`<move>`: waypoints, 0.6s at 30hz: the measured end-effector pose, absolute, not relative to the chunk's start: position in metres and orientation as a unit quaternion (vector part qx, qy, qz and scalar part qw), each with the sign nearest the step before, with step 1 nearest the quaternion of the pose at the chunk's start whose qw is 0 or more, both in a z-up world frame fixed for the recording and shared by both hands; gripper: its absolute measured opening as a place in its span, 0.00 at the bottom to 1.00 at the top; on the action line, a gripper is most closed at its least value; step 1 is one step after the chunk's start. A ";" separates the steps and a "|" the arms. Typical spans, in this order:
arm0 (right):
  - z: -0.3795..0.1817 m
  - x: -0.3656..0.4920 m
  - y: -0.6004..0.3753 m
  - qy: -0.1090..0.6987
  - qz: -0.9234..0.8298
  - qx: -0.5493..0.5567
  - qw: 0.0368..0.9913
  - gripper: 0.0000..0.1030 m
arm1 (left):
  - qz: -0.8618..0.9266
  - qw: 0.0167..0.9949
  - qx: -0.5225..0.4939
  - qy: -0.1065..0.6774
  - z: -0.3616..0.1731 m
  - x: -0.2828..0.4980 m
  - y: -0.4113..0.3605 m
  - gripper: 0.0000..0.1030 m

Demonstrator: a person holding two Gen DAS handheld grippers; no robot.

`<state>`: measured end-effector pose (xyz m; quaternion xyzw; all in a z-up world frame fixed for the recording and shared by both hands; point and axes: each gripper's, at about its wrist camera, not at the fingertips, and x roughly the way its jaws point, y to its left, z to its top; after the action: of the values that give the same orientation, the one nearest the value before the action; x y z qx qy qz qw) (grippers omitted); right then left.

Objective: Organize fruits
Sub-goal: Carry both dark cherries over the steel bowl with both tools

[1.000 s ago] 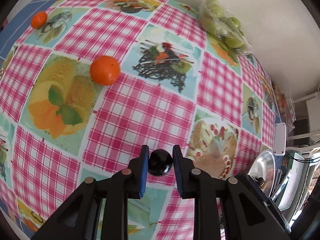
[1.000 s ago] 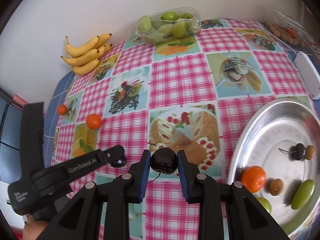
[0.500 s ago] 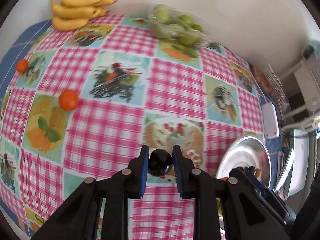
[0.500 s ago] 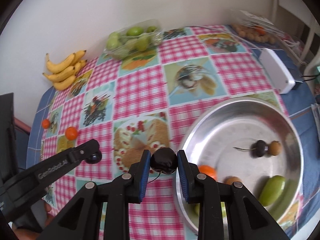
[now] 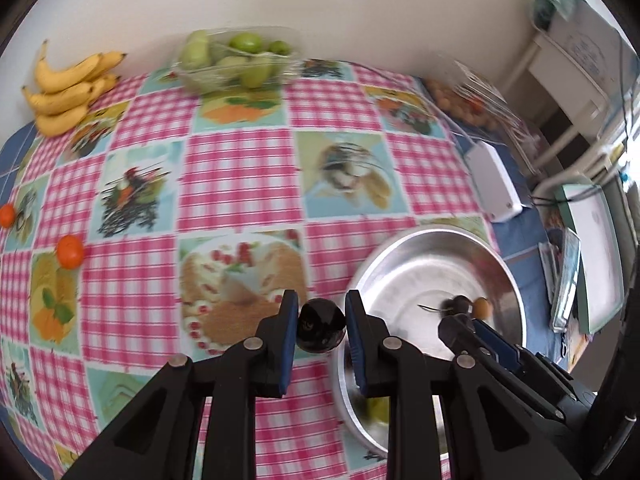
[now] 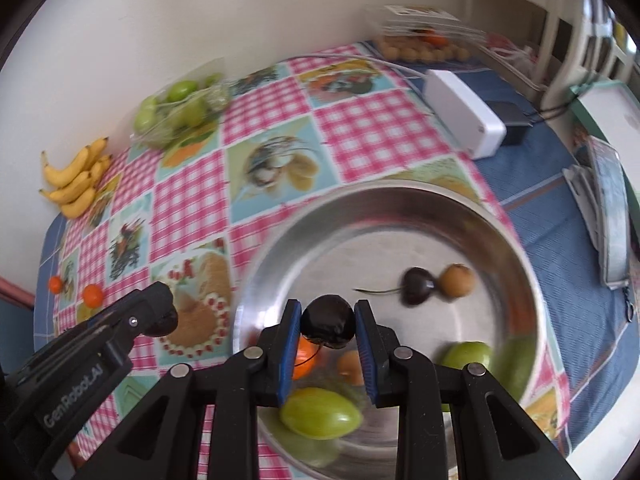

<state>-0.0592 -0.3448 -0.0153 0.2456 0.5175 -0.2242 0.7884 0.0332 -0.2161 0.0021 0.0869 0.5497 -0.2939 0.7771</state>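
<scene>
Left claw [image 5: 322, 322] clamps a dark round fruit [image 5: 321, 327] above the checkered table [image 5: 240, 184], just beside the metal bowl's [image 5: 500, 264] rim. Right claw [image 6: 328, 320] pinches another dark fruit [image 6: 328, 322] over that bowl, where a dark stemmed fruit [image 6: 416, 286], a tan one [image 6: 457, 280] and green ones [image 6: 320, 418] lie. Bananas [image 5: 68, 88] and two oranges [image 5: 70, 251] sit well apart.

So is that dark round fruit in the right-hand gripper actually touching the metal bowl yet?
Apart. In the right wrist view the dark fruit is pinched between the right gripper's blue pads, hanging above the metal bowl, with other fruit visible beneath it.
</scene>
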 end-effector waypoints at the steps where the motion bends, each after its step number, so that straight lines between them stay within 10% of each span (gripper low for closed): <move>1: -0.017 -0.062 -0.348 0.518 -0.227 0.249 0.786 0.29 | -0.298 0.774 0.089 0.552 0.000 0.031 -0.220 0.24; 18: -0.036 -0.077 -0.370 0.541 -0.244 0.255 0.764 0.29 | -0.311 0.751 0.105 0.573 -0.028 0.021 -0.247 0.24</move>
<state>-0.0771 -0.3695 -0.0360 0.2551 0.5406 -0.2442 0.7636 0.0207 -0.2471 -0.0277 0.1052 0.5730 -0.3114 0.7507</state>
